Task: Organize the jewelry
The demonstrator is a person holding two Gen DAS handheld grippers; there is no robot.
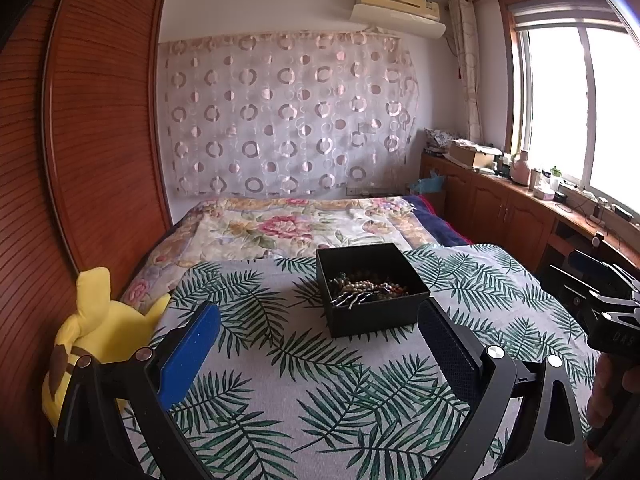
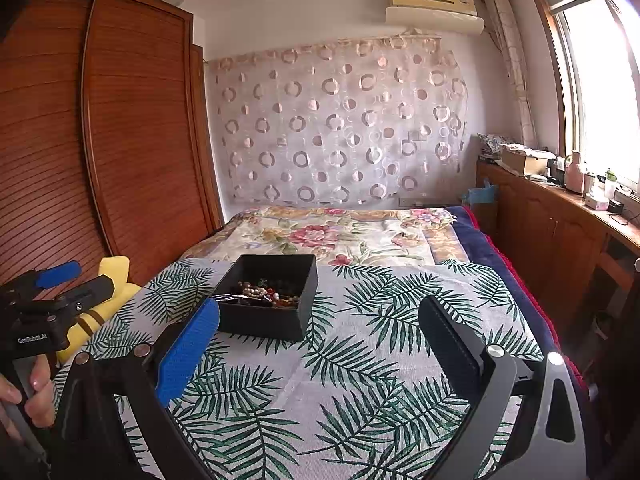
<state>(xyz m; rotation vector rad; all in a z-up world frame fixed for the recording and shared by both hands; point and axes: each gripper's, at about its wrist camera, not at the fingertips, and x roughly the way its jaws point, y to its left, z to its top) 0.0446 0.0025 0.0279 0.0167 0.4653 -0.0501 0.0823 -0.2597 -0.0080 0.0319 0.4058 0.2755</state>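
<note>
A black open box (image 1: 376, 316) stands on the palm-leaf cloth (image 1: 304, 392) over the bed. Inside it lies a heap of bead bracelets and other jewelry (image 1: 370, 286), with metal prongs of a hair clip sticking out. My left gripper (image 1: 320, 344) is open, just short of the box, which sits slightly right of centre. In the right wrist view the box (image 2: 260, 324) and its jewelry (image 2: 264, 294) sit ahead to the left. My right gripper (image 2: 320, 344) is open and holds nothing; its blue finger (image 2: 188, 348) overlaps the box's near corner.
A yellow plush toy (image 1: 92, 332) lies at the bed's left edge beside the wooden wardrobe (image 1: 80, 140). A floral quilt (image 1: 288, 224) covers the far bed. A cluttered wooden cabinet (image 1: 500, 204) runs under the window. A hand (image 2: 32, 392) holds the left gripper (image 2: 80, 280).
</note>
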